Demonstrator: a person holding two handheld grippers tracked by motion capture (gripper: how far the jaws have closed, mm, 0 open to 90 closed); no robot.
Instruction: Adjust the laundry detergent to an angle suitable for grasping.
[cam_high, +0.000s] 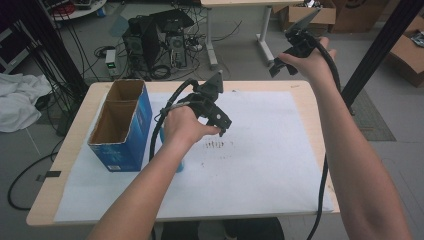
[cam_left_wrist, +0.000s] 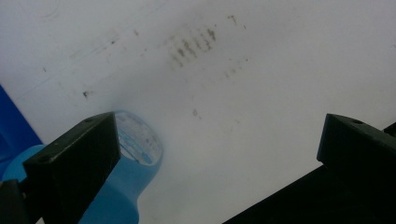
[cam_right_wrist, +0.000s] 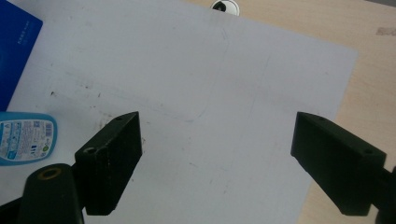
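A light blue bottle (cam_left_wrist: 133, 163) lies on the white paper (cam_high: 270, 150), close to the blue box; in the high view its end (cam_high: 179, 164) peeks out from under the person's left forearm. My left gripper (cam_high: 222, 125) hovers over the middle of the paper, just right of the bottle, and its jaws stand wide open (cam_left_wrist: 219, 135) with nothing between them. The bottle lies behind the left jaw. My right gripper (cam_high: 282, 65) is held high beyond the table's far right corner. It is open (cam_right_wrist: 217, 126) and empty and looks down on the paper, with the labelled bottle (cam_right_wrist: 23, 137) at that view's left edge.
An open-topped blue cardboard box (cam_high: 122, 125) with two compartments stands on the table's left side. Brown stains (cam_high: 216, 145) mark the middle of the paper. Computers and cables sit on the floor behind the wooden table (cam_high: 300, 87), and a black post stands at right.
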